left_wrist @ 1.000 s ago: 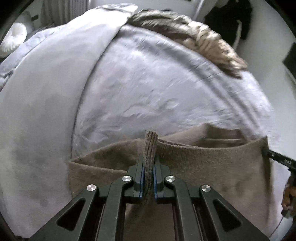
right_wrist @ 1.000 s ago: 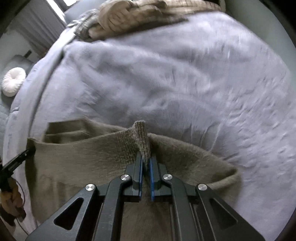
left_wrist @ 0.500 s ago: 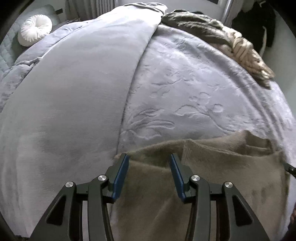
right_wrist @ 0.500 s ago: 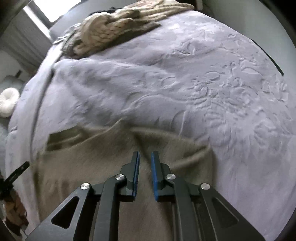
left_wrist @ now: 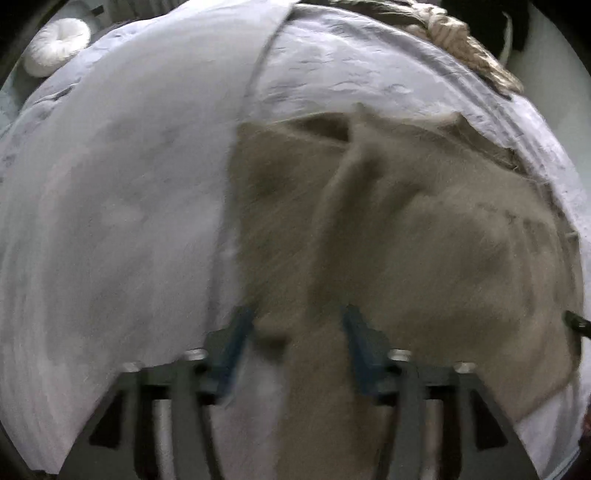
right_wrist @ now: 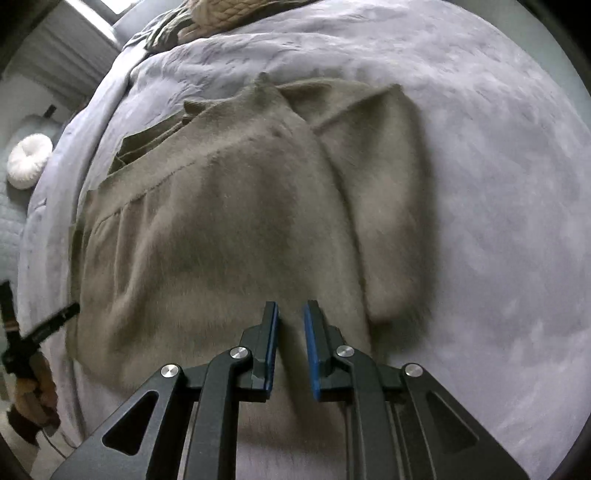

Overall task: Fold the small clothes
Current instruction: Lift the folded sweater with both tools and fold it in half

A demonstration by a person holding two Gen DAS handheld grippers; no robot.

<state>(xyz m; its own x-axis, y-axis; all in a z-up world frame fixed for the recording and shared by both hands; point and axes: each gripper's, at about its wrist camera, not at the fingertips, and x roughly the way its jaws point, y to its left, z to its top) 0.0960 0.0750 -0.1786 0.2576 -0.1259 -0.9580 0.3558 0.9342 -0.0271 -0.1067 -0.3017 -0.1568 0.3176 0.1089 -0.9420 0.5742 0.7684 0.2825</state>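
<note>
Both tools hang above the bed with nothing between their fingers. Largest in view is the bed [right_wrist: 498,184], covered by a pale lilac blanket [left_wrist: 110,221] with an embossed pattern; in the left wrist view a smoother lilac layer lies over its left part, its edge running from far to near.

On the blanket lies the brown knitted garment [right_wrist: 221,229], spread fairly flat, a seam or fold line crossing its far-left part. A long folded panel, perhaps a sleeve, lies along its right side, and darker folded layers show at its far-left edge. In the left wrist view the same garment [left_wrist: 424,240] fills the middle and right, heavily blurred, with a raised crease running from its far edge toward the near side.

At the far edge of the bed sits a heap of beige and dark knitwear [right_wrist: 221,18], well apart from the brown piece.

The left tool [left_wrist: 295,332] has its blue-padded fingers wide apart above the garment's left edge; blur hides whether they touch it. The right tool [right_wrist: 290,347] has its fingers only slightly apart, a narrow gap between the blue pads, over the garment's near edge.

A round white cushion [right_wrist: 29,160] lies beyond the bed's far-left side.
</note>
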